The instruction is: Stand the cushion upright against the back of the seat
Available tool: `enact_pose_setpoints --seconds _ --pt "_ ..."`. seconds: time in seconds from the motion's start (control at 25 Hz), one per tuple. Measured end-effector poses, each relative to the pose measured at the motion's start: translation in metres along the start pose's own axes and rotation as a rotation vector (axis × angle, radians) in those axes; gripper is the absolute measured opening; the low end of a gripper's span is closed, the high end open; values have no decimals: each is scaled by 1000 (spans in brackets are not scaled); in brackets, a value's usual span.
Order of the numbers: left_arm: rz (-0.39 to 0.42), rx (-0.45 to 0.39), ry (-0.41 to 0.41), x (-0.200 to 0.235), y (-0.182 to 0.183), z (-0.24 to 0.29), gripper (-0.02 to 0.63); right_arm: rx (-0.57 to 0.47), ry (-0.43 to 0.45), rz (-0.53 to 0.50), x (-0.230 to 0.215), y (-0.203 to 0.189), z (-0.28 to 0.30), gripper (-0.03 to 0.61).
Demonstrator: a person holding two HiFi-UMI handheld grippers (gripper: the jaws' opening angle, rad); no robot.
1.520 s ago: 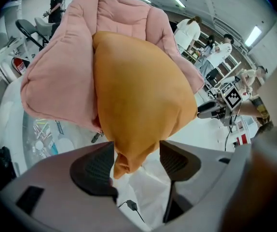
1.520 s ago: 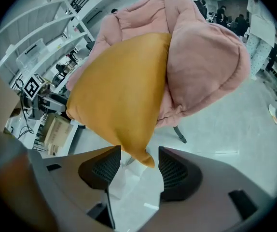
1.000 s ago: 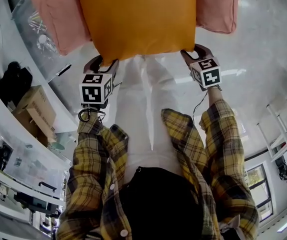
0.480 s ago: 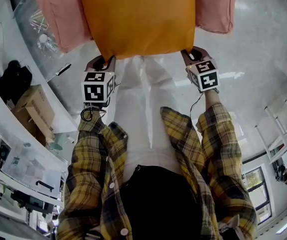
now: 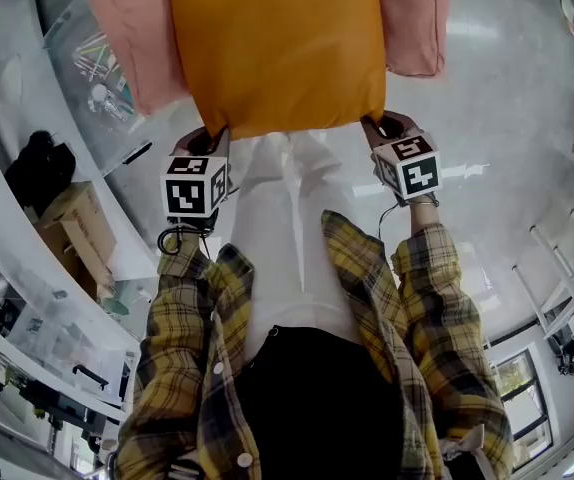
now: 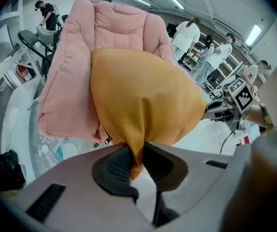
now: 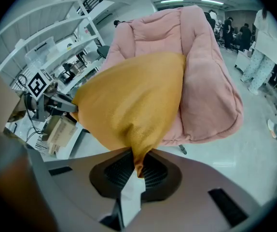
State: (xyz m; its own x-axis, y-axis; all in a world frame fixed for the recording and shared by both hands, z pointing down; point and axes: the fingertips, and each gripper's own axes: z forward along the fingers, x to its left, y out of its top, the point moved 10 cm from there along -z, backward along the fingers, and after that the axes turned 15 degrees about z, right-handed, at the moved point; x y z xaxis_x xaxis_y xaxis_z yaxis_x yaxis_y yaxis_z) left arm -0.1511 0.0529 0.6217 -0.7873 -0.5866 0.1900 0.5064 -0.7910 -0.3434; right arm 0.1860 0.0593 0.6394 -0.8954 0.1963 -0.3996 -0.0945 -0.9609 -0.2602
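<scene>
Head view first: cushion gripped at both near corners, tilt-up in hand

**Head view.** The orange cushion [image 5: 272, 48] lies across the pink seat [image 5: 117, 38], and its near edge overhangs the seat's front toward me. My left gripper [image 5: 210, 140] is at one near corner and my right gripper [image 5: 382, 126] is at the other, both just off the seat's front edge. Both sets of jaws have just been closing, with cushion fabric between them.

**Left gripper view.** The jaws are clamped on a thin fold of the corner, and a tag of cloth hangs down past the pads. The cushion bulges up in front of the seat and hides the seat pan. The backrest [image 6: 121, 21] shows above and behind it, and the cushion is not leaning on it yet.

**Right gripper view.** The picture is much the same here. The jaws are nipped tight on the corner tip, with only a little cloth in the bite. The cushion's body sits well forward of the backrest.

**Notes on doing the step well (judgement).**
- The step in hand looks like swinging the near edge up so the cushion pivots toward the backrest.
- I should raise both corners at the same rate, because uneven hands would twist the cushion off square to the seat.
- The far edge should stay down on the seat as the hinge, so I tip the cushion rather than carry it.
- Both bites are shallow, so the lift needs to be slow and smooth, since a jerk could pull the cloth out.
- I should let go only once the cushion's face rests on the backrest and its lower edge sits deep in the seat. Otherwise I expect it to flop forward.
</scene>
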Motion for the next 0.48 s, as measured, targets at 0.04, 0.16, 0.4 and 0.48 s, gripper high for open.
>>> enact_pose_setpoints --seconds 0.04,0.16,0.4,0.48 --pt "5 -5 -4 2 4 -7 54 -3 11 3 3 4 -6 40" --pt "28 -26 -15 1 16 -31 52 -6 21 31 13 16 -30 40" --pt "-2 -101 -4 -6 41 -91 44 -88 53 35 40 37 -92 36" --pt "-21 -145 2 -5 51 -111 41 -131 70 38 47 49 -111 35"
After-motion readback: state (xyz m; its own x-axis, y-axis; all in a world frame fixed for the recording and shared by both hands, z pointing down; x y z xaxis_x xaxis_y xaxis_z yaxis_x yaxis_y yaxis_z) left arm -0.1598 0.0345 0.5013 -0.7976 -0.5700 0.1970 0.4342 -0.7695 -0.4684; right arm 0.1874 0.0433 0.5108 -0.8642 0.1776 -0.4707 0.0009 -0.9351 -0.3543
